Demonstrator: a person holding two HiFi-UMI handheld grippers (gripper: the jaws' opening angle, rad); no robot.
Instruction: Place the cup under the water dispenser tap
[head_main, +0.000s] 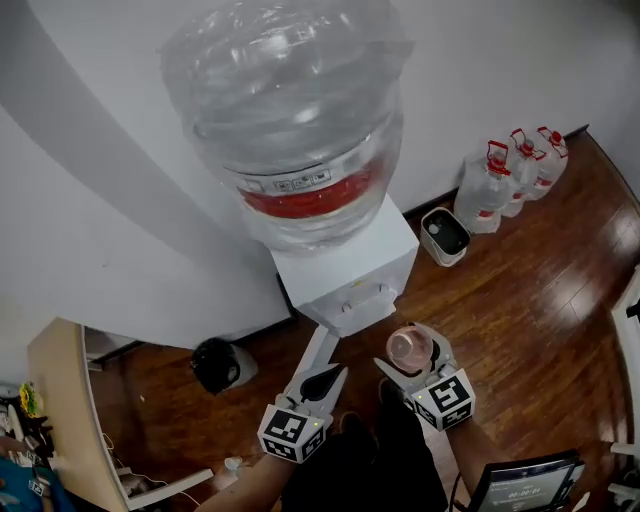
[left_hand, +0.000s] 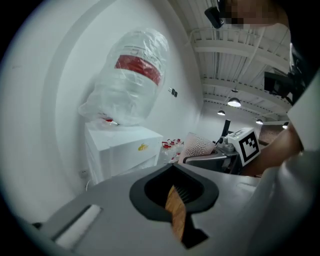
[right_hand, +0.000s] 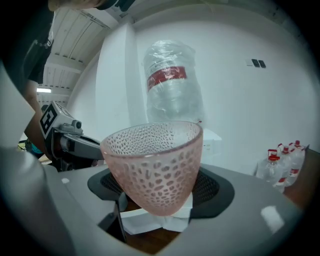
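A pink dimpled glass cup (head_main: 409, 346) (right_hand: 152, 165) stands upright between the jaws of my right gripper (head_main: 412, 357) (right_hand: 155, 202), which is shut on its lower part. It is held in front of the white water dispenser (head_main: 350, 275) (right_hand: 216, 138), a little to the right of its front. The big clear bottle (head_main: 290, 110) (right_hand: 172, 80) sits upside down on top. My left gripper (head_main: 322, 383) (left_hand: 175, 200) hovers beside it on the left, shut and holding nothing. The left gripper view shows the cup (left_hand: 196, 146) off to its right. The tap is not clearly visible.
Several red-capped water jugs (head_main: 510, 170) and a small white bin (head_main: 445, 235) stand by the wall at the right. A black round object (head_main: 215, 362) lies on the wooden floor left of the dispenser. A pale cabinet (head_main: 60, 400) is at the far left.
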